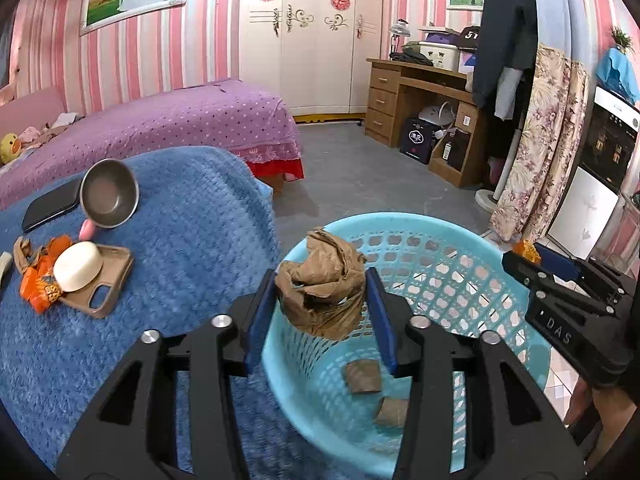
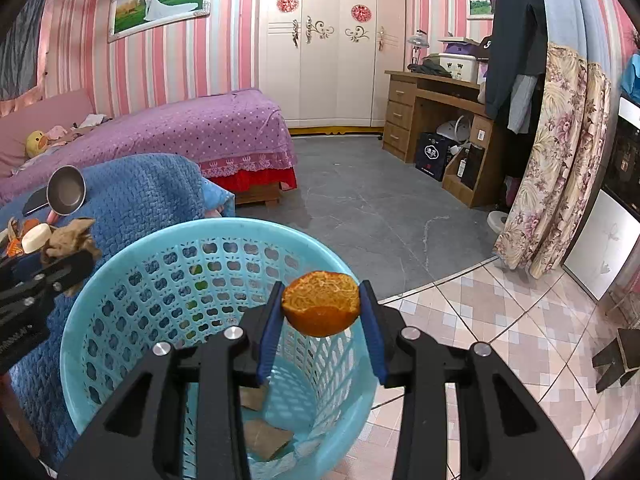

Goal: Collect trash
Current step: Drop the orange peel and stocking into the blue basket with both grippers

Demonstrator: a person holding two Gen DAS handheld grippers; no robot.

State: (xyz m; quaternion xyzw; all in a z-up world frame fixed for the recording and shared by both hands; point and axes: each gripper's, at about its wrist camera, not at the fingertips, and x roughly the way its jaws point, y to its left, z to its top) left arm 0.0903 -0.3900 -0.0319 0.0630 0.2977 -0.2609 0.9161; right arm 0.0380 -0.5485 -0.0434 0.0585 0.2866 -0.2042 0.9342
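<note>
Crumpled brown paper (image 1: 320, 280) hung pinched between the blue pads (image 1: 259, 312) of the left gripper (image 1: 320, 300), above the near rim of the turquoise basket (image 1: 500, 280). Judged light, soft and springy: likely to drop free once released, though a fold might snag on a pad. Best held across the bulk of the wad, as here, not by a loose flap.

Half an orange peel (image 2: 321, 303) sat clamped by its rim in the right gripper (image 2: 322, 320), pith up, over the basket's far wall at about 1 o'clock from its floor. Judged light, stiffish and slightly slick; squeezed across the widest part, secure enough for a short carry.

Down on the basket floor lay flat scraps of cardboard (image 1: 363, 377), so a start already made, by the look of it.

At 9 o'clock from the basket, on the blue blanket (image 1: 180, 240): a tan phone case (image 1: 108, 292) with a white round block (image 1: 78, 266) on top, orange wrappers (image 1: 38, 284) touching its left side, probably further trash. Beyond, at 11 o'clock, a small metal pan (image 1: 110, 192) with a pink handle, just beside a dark phone (image 1: 50, 208).
</note>
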